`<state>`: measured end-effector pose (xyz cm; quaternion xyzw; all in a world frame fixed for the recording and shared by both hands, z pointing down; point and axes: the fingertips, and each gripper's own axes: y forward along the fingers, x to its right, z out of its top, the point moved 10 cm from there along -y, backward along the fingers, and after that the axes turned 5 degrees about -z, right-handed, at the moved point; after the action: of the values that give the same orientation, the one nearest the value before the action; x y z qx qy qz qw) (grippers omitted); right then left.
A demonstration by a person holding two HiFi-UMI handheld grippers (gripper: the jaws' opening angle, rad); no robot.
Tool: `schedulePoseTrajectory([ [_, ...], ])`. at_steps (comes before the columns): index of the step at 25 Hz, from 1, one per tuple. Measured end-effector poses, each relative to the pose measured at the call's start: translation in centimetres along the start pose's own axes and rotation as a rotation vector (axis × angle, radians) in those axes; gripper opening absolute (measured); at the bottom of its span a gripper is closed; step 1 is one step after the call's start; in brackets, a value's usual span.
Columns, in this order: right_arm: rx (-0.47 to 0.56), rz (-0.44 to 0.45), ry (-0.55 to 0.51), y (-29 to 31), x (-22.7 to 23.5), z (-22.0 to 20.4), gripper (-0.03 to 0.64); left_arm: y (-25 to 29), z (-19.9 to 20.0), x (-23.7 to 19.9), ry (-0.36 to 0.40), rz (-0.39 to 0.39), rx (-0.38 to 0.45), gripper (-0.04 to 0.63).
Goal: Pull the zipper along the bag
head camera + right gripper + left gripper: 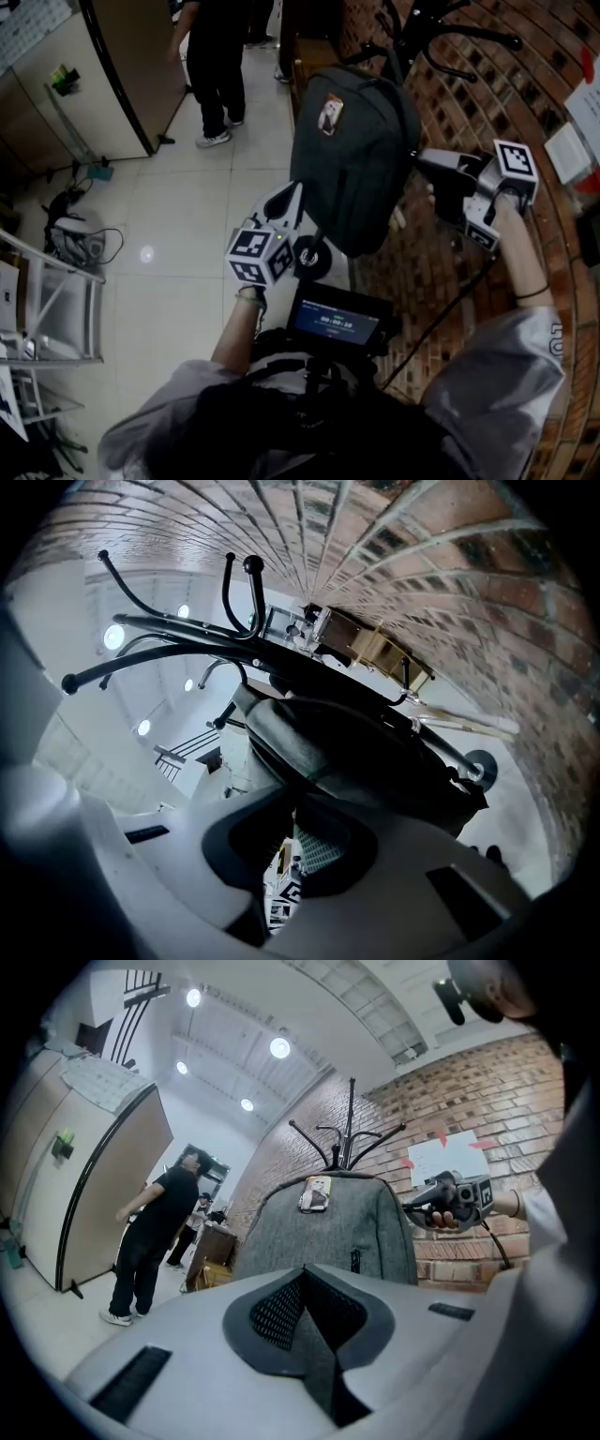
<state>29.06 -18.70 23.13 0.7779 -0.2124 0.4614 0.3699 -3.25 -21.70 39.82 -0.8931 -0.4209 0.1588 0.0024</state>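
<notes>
Right at the bottom of the head view, a small screen (333, 323) sits on the person's chest. Both forearms reach up-frame from the grey sleeves.

The left forearm rises from the lower middle, and the left hand (249, 296) sits under the marker cube. The left gripper (291, 199) points up-frame toward the lower left edge of the bag (352, 159), just short of it. In its own view the pads are pressed together with nothing between them, and the bag hangs beyond the tips.

The right arm is bent at the elbow along the right side of the frame, with a thin band on the wrist. The right hand (506, 204) holds the right gripper (424, 161) level, its nose aimed left at the bag's right side. Its jaws stand a narrow slit apart and grasp nothing. The dark edge of the bag lies just past their tips.

The grey bag hangs in the upper middle from a black coat rack (441, 37). It has a pale badge (330, 114) near its top. The left gripper view shows a small dark pull tab (355, 1260) on its front.

Behind it on the right is a brick wall (469, 103). At the upper left, a person in dark clothes (217, 66) stands on the tiled floor (187, 206).
</notes>
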Motion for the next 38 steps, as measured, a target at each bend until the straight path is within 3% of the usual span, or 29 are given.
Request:
schedulePoseTrajectory([
  [5, 0.013, -0.022, -0.058, 0.0, -1.0, 0.9, 0.017, 0.1, 0.0, -0.4, -0.001, 0.003, -0.007, 0.006],
  [14, 0.025, -0.13, -0.258, 0.1, -3.1, 1.6, 0.018, 0.5, -0.4, -0.8, 0.005, -0.001, -0.016, 0.006],
  [20, 0.035, -0.299, -0.548, 0.6, -5.7, 1.6, 0.017, 0.8, -0.4, -1.3, 0.001, -0.003, -0.018, 0.006],
  [24, 0.071, -0.427, -0.642, 0.7, -7.2, 1.6, 0.014, 1.4, 0.1, -1.3, 0.007, -0.019, -0.014, 0.006],
  [27, 0.072, -0.46, -0.623, 1.0, -7.3, 1.7, 0.012, 1.4, 0.3, -1.6, 0.011, -0.02, -0.013, 0.006],
  [33, 0.03, -0.42, -0.516, 2.0, -7.0, 1.2, 0.011, 1.2, 0.6, -2.7, 0.006, -0.002, -0.013, 0.006],
  [38, 0.012, -0.444, -0.481, 1.3, -7.2, 1.2, 0.008, 2.1, 0.8, -2.3, 0.007, -0.024, -0.002, 0.006],
])
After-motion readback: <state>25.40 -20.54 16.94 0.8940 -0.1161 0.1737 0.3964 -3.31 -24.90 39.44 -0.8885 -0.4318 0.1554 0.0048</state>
